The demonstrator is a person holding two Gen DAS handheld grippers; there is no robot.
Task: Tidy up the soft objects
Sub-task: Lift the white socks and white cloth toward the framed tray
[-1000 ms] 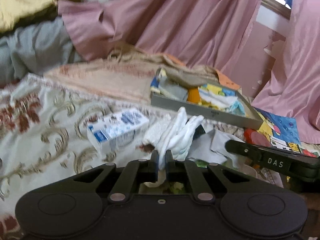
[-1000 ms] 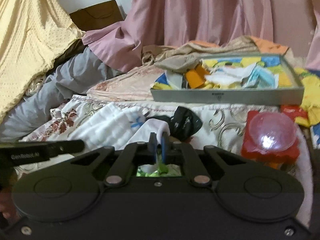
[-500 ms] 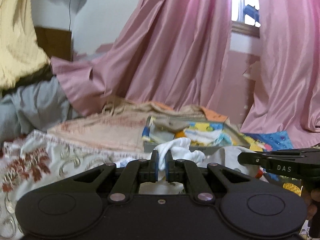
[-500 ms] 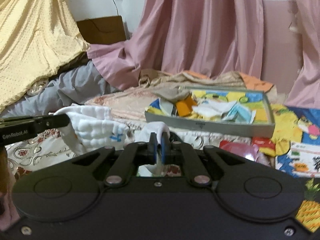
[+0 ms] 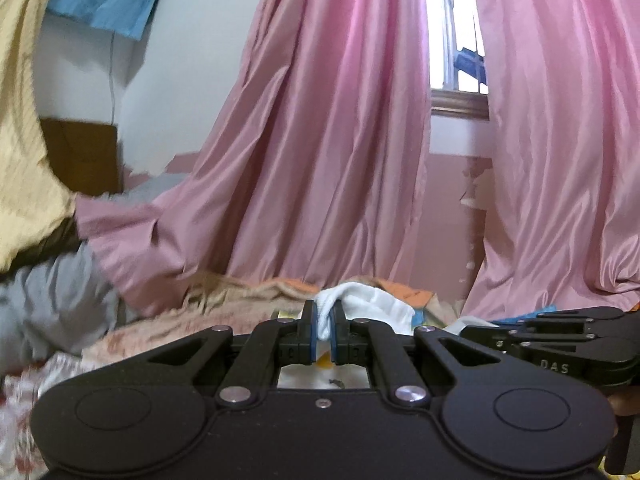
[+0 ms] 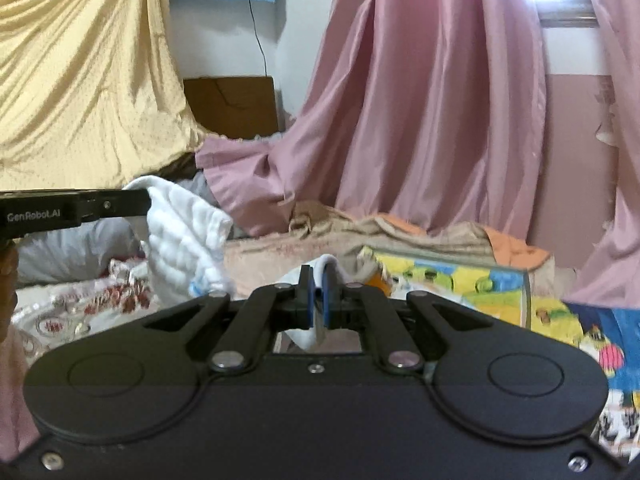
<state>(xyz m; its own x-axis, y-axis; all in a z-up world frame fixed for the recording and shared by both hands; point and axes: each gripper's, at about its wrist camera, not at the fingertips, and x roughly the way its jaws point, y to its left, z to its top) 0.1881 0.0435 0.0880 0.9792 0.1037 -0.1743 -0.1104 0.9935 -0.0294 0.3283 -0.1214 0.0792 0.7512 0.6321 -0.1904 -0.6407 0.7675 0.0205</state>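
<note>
Above bedspread [image 6: 80, 300], mid-lift: left gripper [image 5: 324, 322] and right gripper [image 6: 316, 300] both clamped on 1 white cloth [image 6: 184, 232], held between them. Next, probably: spread, fold, carry toward far tray [image 6: 500, 280].

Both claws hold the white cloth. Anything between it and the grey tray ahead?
Nothing visible. The white cloth hangs lifted between the left claw and right claw; the grey tray lies just beyond, partly hidden by the right claw.
</note>
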